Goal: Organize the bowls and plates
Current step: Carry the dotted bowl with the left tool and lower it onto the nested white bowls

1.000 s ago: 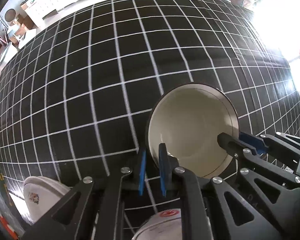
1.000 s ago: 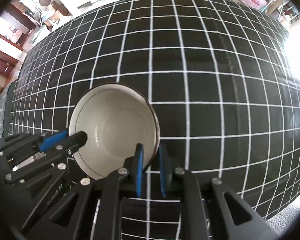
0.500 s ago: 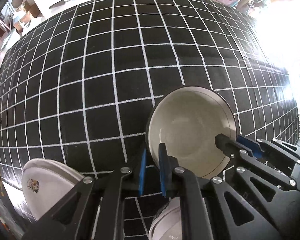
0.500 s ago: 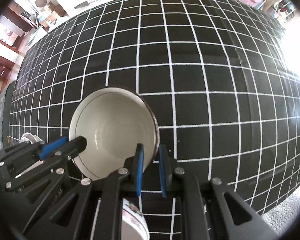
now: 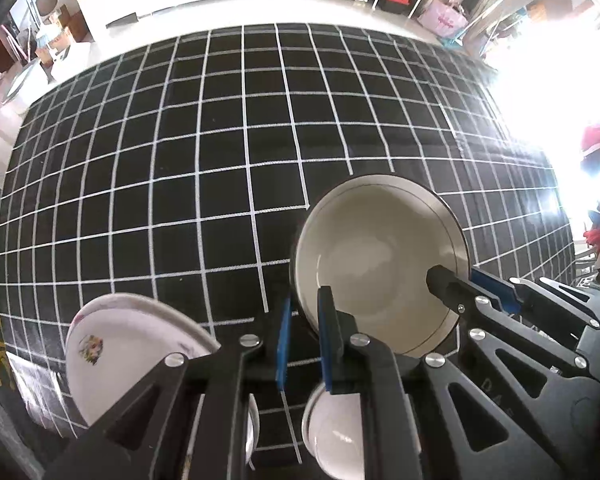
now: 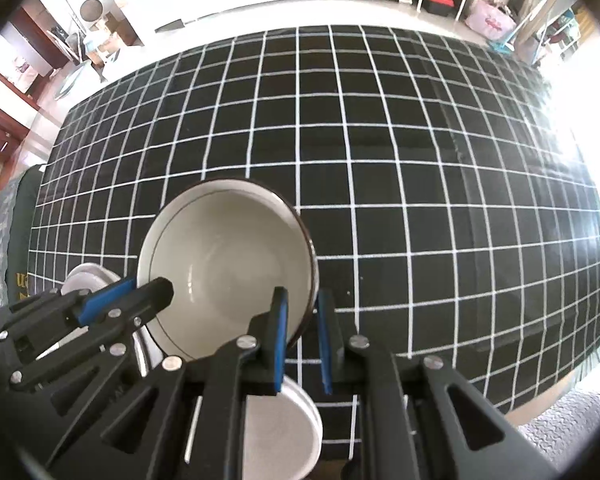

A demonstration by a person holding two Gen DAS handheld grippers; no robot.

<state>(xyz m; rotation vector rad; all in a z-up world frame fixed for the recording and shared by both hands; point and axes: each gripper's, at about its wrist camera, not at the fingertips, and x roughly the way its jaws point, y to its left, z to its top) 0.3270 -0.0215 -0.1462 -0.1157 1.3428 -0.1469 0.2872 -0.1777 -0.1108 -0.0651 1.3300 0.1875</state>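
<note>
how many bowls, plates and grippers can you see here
bowls: 2, cream bowl and white bowl
plates: 1, decal plate
grippers: 2, left gripper and right gripper, both pinching the cream bowl's rim
total: 5

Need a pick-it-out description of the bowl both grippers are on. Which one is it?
Start at the black grid tablecloth. Near its front edge, the cream bowl sits between the two grippers: left gripper pinches one side of the rim, right gripper the other. Unlike the white plate with a printed motif and the plain white bowl, it has a dark rim.
</note>
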